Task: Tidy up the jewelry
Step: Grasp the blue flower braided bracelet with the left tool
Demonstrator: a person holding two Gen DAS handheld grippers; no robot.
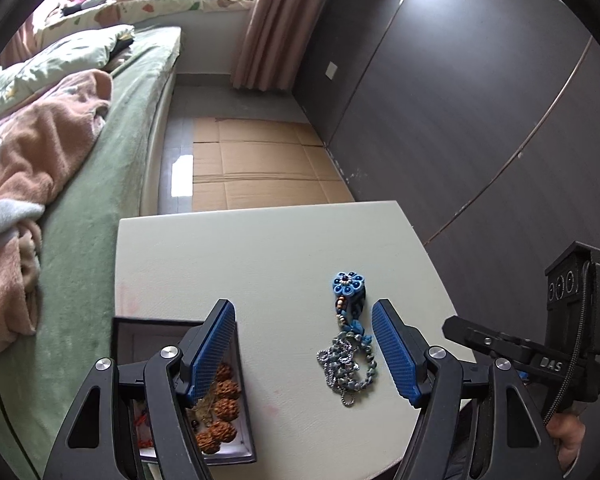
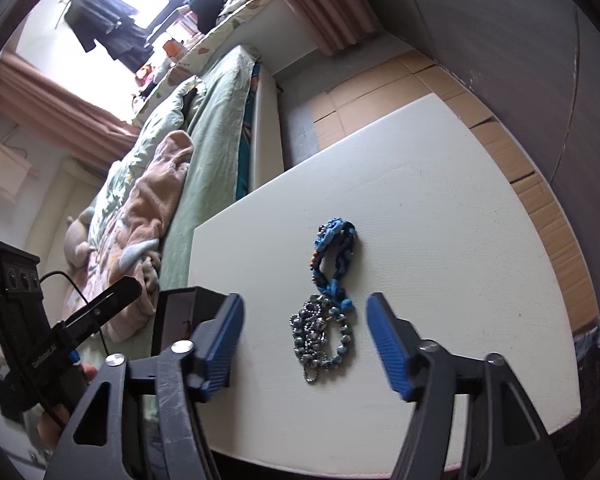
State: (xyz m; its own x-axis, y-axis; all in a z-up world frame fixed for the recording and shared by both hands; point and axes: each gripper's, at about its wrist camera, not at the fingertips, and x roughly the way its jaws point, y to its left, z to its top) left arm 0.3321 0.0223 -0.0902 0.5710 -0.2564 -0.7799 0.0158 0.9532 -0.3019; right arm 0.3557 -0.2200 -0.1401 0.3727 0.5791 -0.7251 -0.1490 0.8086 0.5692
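Left gripper (image 1: 304,350) held wide open above table (image 1: 260,248); jewelry (image 1: 350,336) seen between fingers, box (image 1: 236,412) (beads inside) at left.

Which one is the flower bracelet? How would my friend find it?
Look at the white table beside the green bed. A small jewelry pile lies in its middle; the blue bracelet is at the far end, the only piece with a blue flower, unlike the silvery chain.

- The white table (image 1: 284,248) is seen from the left wrist view, from low and close, looking forward between the blue pads (image 1: 216,348).
- The same table (image 2: 440,208) is seen from the right wrist view, close too, but tilted.
- The jewelry pile (image 1: 350,344) (image 2: 326,308), the bed (image 1: 112,168) (image 2: 216,120) and the cardboard floor (image 1: 256,160) (image 2: 512,160) are shared by both views.
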